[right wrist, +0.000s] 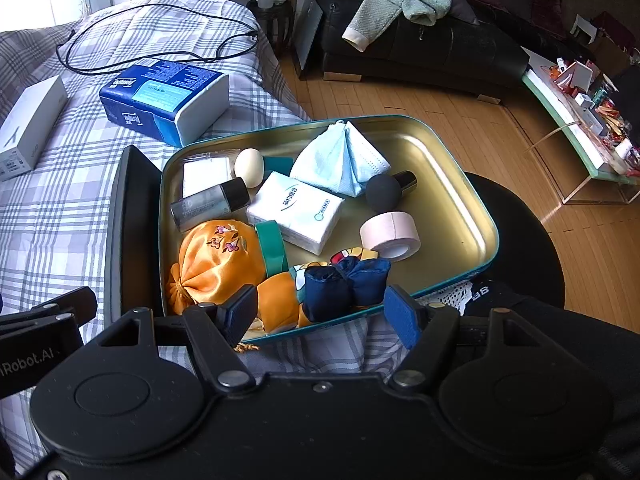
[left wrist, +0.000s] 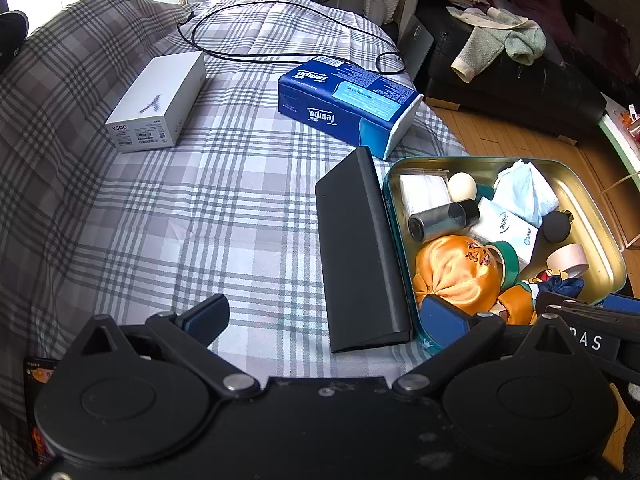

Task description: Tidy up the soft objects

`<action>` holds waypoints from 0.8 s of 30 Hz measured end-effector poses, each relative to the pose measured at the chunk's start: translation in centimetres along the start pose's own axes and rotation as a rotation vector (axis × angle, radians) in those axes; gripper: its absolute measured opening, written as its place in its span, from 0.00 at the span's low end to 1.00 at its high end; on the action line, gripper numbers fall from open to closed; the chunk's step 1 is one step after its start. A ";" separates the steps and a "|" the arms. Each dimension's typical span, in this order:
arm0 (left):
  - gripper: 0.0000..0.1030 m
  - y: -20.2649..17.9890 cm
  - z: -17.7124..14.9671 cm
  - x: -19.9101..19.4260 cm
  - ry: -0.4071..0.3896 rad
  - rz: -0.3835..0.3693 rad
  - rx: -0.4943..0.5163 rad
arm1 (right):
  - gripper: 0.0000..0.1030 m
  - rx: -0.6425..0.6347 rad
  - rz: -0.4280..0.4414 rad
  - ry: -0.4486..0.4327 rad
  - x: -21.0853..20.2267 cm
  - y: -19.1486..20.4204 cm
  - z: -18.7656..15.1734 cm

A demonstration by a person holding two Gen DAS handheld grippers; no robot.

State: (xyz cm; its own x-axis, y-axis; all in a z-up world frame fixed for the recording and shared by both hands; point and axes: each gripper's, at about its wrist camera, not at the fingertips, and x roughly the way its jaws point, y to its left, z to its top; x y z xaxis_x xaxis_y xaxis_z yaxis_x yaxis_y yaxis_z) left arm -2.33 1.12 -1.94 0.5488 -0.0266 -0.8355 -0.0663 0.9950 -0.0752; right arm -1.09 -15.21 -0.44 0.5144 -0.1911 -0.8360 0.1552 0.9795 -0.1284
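Nearest the right wrist lens, the right gripper (right wrist: 320, 314) hangs with its blue pads spread, nothing between them, just above the near rim of the tin tray (right wrist: 460, 184). Under it, at the tray's near edge, lie the soft things: a navy fabric bundle (right wrist: 344, 284) against an orange satin pouch (right wrist: 220, 260) with small embroidered flowers. Deeper in the tray sit a white tissue packet (right wrist: 298, 216), a folded pale-blue face mask (right wrist: 340, 160), a roll of pink tape (right wrist: 390, 236), a dark round sponge (right wrist: 384, 194), a white egg-shaped sponge (right wrist: 249, 167), a grey bottle with a black cap (right wrist: 210, 204) and a green tape roll (right wrist: 272, 246).

The tray is a shallow rounded rectangle, gold metal inside and teal outside, resting at the right edge of a bed with a grey plaid cover (left wrist: 180, 220). A flat black case (left wrist: 360, 252) lies along the tray's left side. Farther up the bed are a blue Tempo tissue pack (left wrist: 348, 104), a white phone box (left wrist: 158, 100) and a looping black cable (left wrist: 280, 28).

The left gripper (left wrist: 324, 320) is spread wide over the plaid, holding nothing. Beyond the bed lie wooden flooring and a dark sofa (right wrist: 440, 48) strewn with clothes.
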 end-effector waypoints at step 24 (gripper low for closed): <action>0.99 0.1 -0.1 0.0 0.003 -0.001 0.003 | 0.64 -0.010 0.001 0.003 0.0 0.2 -0.1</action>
State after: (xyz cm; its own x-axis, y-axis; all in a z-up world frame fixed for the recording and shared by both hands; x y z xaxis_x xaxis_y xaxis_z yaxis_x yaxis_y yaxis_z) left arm -2.39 1.20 -1.98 0.5462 -0.0276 -0.8372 -0.0638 0.9952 -0.0744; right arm -1.13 -14.99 -0.58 0.5121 -0.1896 -0.8378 0.1464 0.9803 -0.1323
